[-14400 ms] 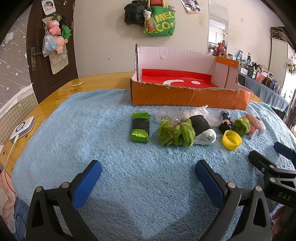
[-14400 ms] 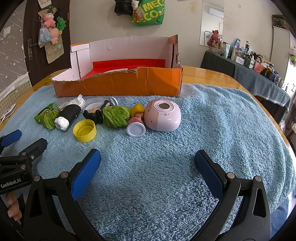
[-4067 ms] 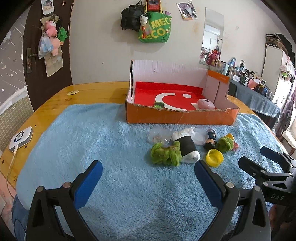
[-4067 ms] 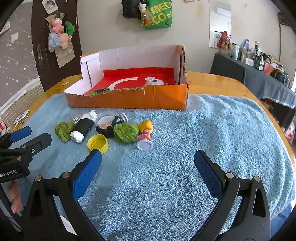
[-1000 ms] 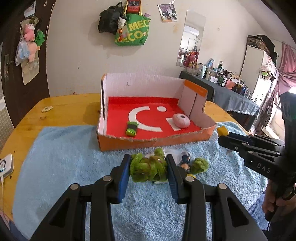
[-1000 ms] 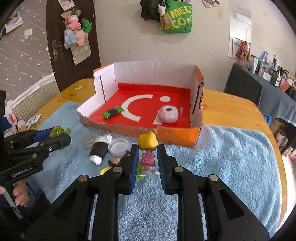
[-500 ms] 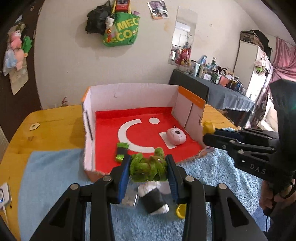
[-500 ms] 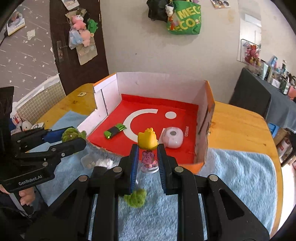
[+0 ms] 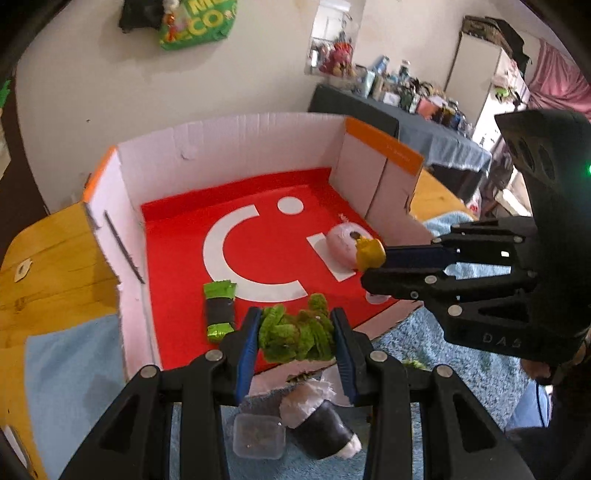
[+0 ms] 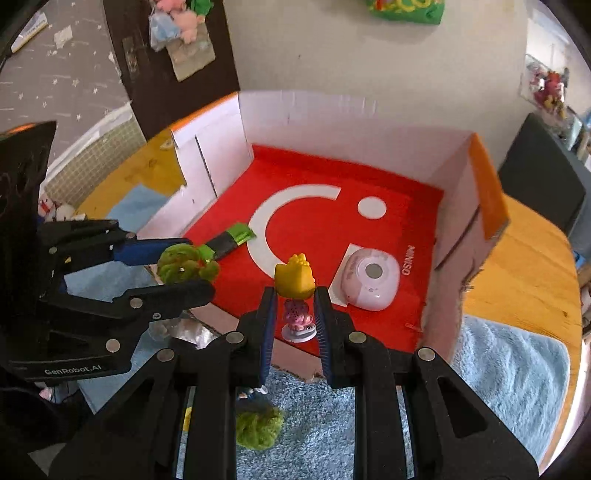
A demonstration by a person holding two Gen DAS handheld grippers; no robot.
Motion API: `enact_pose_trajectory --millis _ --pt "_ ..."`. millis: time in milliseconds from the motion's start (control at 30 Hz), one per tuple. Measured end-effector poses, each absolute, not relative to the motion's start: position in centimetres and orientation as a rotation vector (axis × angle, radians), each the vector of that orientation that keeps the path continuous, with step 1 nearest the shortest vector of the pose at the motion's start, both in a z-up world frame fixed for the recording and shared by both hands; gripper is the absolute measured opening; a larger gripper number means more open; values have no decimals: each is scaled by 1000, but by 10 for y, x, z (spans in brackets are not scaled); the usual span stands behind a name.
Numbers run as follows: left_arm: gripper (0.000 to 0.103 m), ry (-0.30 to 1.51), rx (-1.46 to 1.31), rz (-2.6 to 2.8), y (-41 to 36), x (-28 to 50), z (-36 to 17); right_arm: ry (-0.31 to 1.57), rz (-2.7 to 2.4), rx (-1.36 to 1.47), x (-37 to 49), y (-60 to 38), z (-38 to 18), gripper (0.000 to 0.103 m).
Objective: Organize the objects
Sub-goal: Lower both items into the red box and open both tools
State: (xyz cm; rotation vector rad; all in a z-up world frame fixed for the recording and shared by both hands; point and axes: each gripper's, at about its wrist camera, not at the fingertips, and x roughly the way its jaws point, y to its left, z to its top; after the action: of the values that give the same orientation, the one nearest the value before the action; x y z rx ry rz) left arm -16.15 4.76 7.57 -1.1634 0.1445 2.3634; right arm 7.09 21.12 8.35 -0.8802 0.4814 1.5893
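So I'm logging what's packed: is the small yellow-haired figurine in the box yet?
Not yet. The yellow-haired figurine is upright, clamped in the right gripper, held over the orange cardboard box's front edge.

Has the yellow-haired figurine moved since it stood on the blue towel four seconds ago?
Yes. The figurine is now off the towel, clamped in the right tool above the box's red floor.

Wooden tabletop (image 9: 55, 258), blue fleece blanket (image 10: 509, 365) over it. Off-white wall (image 9: 258, 74) behind; green tote bag (image 9: 199, 22) hung high. Dark door (image 10: 166, 74) left. Cluttered dark side table (image 9: 424, 122) right, mirror (image 9: 332, 48) above.
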Motion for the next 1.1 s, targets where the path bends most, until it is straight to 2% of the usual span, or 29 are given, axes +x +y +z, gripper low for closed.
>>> enact_pose_trajectory --millis 433,1100 --pt "39 252 -1256 2275 61 -182 47 594 1569 -979 76 238 64 20" --pt "40 245 -1243 2239 61 -185 48 640 1555 -1009 78 249 52 19"
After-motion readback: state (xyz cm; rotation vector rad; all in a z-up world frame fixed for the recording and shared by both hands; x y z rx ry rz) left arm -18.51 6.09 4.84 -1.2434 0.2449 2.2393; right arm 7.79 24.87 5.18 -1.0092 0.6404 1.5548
